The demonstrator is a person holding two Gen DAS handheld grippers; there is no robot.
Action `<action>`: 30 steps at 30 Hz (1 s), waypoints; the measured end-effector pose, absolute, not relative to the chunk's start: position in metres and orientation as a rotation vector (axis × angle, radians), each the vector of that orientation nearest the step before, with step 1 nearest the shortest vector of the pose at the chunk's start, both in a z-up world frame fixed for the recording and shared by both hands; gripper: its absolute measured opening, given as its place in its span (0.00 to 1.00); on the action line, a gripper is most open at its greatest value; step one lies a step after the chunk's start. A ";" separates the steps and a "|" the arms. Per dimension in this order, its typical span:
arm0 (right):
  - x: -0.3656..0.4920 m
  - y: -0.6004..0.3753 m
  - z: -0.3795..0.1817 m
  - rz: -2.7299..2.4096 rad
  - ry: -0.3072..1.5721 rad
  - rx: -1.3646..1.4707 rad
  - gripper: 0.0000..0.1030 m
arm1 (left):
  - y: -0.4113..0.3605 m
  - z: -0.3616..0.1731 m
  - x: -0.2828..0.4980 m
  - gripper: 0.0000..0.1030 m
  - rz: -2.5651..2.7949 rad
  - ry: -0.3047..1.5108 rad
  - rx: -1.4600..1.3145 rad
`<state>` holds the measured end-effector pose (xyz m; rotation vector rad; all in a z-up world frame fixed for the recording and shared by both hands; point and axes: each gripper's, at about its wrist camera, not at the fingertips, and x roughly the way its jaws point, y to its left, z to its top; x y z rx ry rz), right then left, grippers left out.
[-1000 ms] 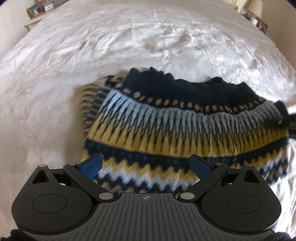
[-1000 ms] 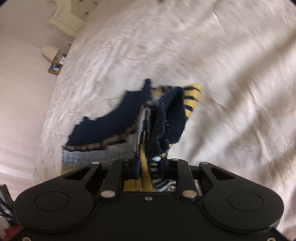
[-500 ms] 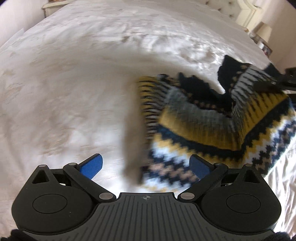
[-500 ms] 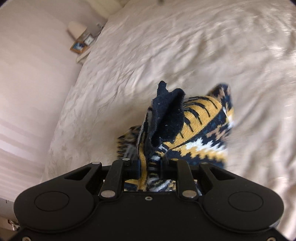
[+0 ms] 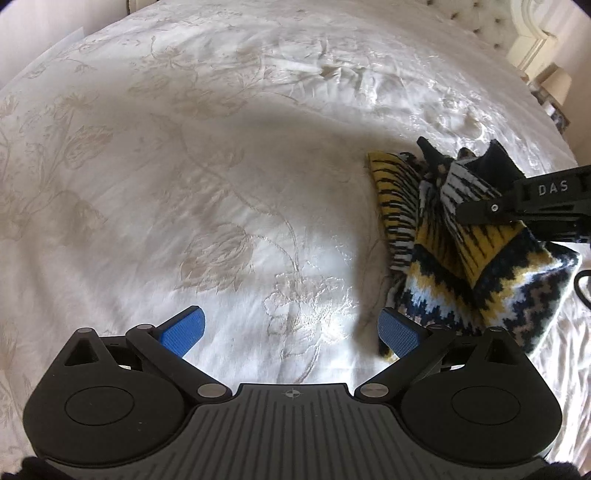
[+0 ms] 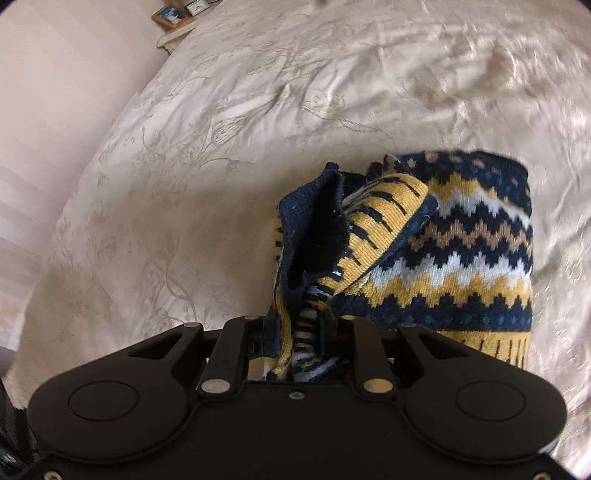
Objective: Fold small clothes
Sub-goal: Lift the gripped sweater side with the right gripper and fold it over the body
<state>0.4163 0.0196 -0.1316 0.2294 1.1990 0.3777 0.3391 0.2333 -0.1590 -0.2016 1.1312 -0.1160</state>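
So the knit sweater [image 5: 469, 258] is bunched on the bed [image 5: 221, 184], off right of the spread, empty left gripper [image 5: 291, 328], while the right gripper [image 6: 295, 325] is clamped on its dark edge, so right's way closer.

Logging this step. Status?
Left gripper open, empty. Right gripper shut on knit sweater, part lifted off bedspread. Nothing in the way.

The right gripper [image 6: 295, 325] was clamped on a bunched fold of the sweater [image 6: 461, 251], its navy, yellow and white zigzag knit rising from the jaws and draping to the right over the bedspread [image 6: 184, 166]. A picture frame [image 6: 170, 14] stood far off.
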 end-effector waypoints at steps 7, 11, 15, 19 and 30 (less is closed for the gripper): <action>0.411 0.031 -0.135 0.553 1.156 0.307 0.51 | 0.232 -0.144 0.366 0.98 -0.151 1.091 -0.222; 0.394 0.007 -0.117 0.556 1.067 0.346 0.52 | 0.223 -0.129 0.386 0.98 -0.189 1.052 -0.201; 0.379 -0.030 -0.114 0.457 1.040 0.351 0.54 | 0.208 -0.118 0.411 0.98 -0.245 1.031 -0.177; 0.357 -0.046 -0.120 0.416 1.057 0.300 0.54 | 0.180 -0.117 0.437 0.98 -0.335 1.041 -0.181; 0.329 0.000 -0.155 0.538 1.150 0.241 0.55 | 0.126 -0.174 0.478 0.98 -0.381 1.174 -0.026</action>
